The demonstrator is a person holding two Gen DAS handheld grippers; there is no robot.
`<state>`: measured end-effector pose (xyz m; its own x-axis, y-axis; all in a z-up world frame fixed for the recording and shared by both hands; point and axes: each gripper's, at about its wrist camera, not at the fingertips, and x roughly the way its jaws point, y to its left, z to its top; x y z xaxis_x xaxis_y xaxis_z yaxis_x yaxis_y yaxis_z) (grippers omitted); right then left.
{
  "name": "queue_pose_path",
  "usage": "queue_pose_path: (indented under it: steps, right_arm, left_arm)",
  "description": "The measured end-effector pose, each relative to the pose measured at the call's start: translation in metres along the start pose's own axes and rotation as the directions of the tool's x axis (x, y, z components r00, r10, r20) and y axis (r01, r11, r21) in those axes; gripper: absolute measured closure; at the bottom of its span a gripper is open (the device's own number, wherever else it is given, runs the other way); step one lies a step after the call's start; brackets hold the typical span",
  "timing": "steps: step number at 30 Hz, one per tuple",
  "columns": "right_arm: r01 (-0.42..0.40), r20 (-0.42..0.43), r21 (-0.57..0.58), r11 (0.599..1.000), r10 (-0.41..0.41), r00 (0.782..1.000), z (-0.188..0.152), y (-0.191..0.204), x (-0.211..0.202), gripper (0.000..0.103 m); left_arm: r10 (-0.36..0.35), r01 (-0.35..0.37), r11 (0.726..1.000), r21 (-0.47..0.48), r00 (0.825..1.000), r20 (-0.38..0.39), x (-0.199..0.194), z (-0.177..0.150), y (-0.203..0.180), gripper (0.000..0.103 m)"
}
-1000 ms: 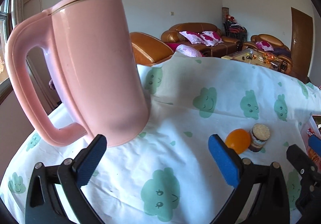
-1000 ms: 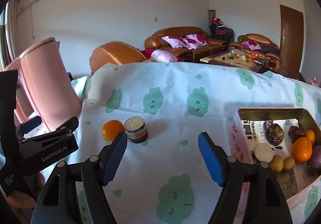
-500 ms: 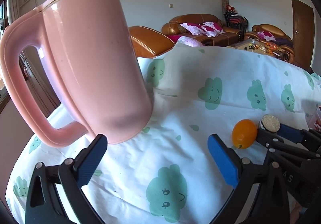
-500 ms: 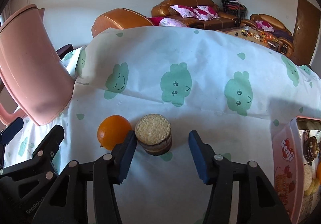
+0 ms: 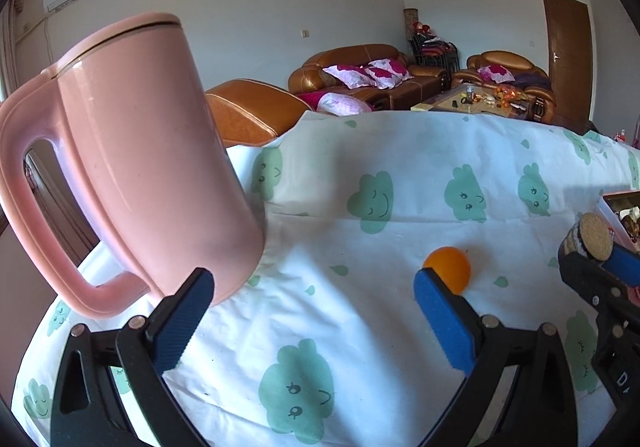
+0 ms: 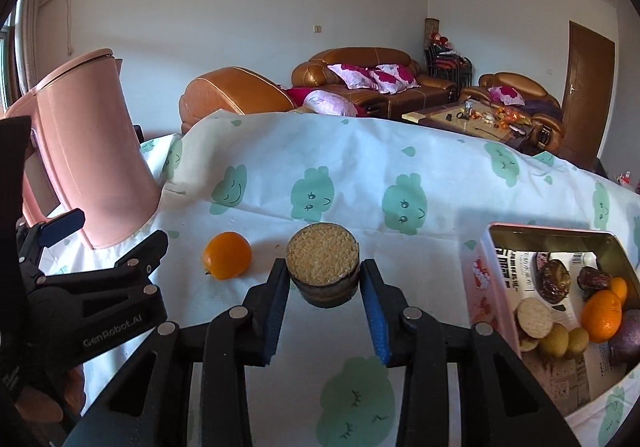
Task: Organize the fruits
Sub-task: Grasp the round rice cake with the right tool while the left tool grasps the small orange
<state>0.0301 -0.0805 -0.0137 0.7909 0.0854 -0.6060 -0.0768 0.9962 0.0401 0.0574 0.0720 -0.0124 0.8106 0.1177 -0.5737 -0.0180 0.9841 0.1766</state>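
My right gripper [image 6: 323, 275] is shut on a short brown puck with a grainy tan top [image 6: 322, 255], both blue pads pressing its sides. In the left wrist view the same puck [image 5: 592, 241] shows at the far right, in the right gripper [image 5: 596, 259]. An orange [image 6: 227, 255] lies on the cloud-print cloth just left of the puck. My left gripper [image 5: 312, 283] is open over bare cloth, holding nothing, and the orange [image 5: 450, 267] sits just beyond its right fingertip. An open tin box [image 6: 486, 287] at the right holds an orange, kiwis, dates and another grainy disc.
A tall pink jug [image 5: 140, 167] stands on the cloth just beyond my left gripper's left finger, and it also shows at the left as the jug [image 6: 88, 151]. The left gripper [image 6: 110, 237] reaches in below it. Sofas and a coffee table lie past the table's far edge.
The right gripper went in around the puck beside the orange, closed on it and drew it right, away from the orange. The left gripper stayed open and rolled slightly.
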Motion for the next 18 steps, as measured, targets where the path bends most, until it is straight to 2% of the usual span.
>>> queue_pose_path:
  steps: [3,5,7,10,11,15,17,18]
  right_arm:
    - [0.0,0.014,0.005,1.0,-0.001,1.0,-0.006,-0.009,-0.013,0.065]
    - [-0.002,0.019,0.019,1.0,0.002,1.0,-0.009,-0.016,-0.018,0.065]
    - [-0.012,0.016,0.036,0.999,0.011,1.0,-0.01,-0.021,-0.02,0.065]
    - [-0.029,0.01,0.054,0.998,0.028,1.0,-0.011,-0.026,-0.019,0.065]
    - [-0.034,0.008,0.056,0.998,0.033,0.999,-0.011,-0.026,-0.018,0.065]
    - [-0.047,0.001,0.056,0.997,0.047,0.999,-0.011,-0.025,-0.017,0.065]
    - [-0.05,-0.001,0.059,0.997,0.05,0.999,-0.012,-0.026,-0.017,0.065]
    - [-0.051,-0.003,0.061,0.997,0.051,0.999,-0.013,-0.026,-0.017,0.065]
  left_arm:
    - [-0.03,0.029,0.999,0.034,0.999,0.019,-0.004,0.001,-0.007,0.001]
    - [-0.057,0.057,0.998,0.037,0.998,0.018,-0.005,0.001,-0.008,0.005]
    - [-0.106,0.106,0.994,0.015,0.994,-0.018,-0.002,0.001,-0.008,0.011]
    - [-0.185,0.182,0.983,-0.037,0.979,-0.09,0.009,0.002,-0.011,0.024]
    - [-0.202,0.199,0.979,-0.039,0.974,-0.101,0.011,0.003,-0.015,0.025]
    - [-0.184,0.189,0.981,0.048,0.978,-0.1,0.017,0.013,-0.04,0.025]
    - [-0.178,0.188,0.979,0.076,0.976,-0.123,0.027,0.017,-0.051,0.036]
    - [-0.185,0.196,0.978,0.069,0.972,-0.145,0.032,0.018,-0.054,0.038]
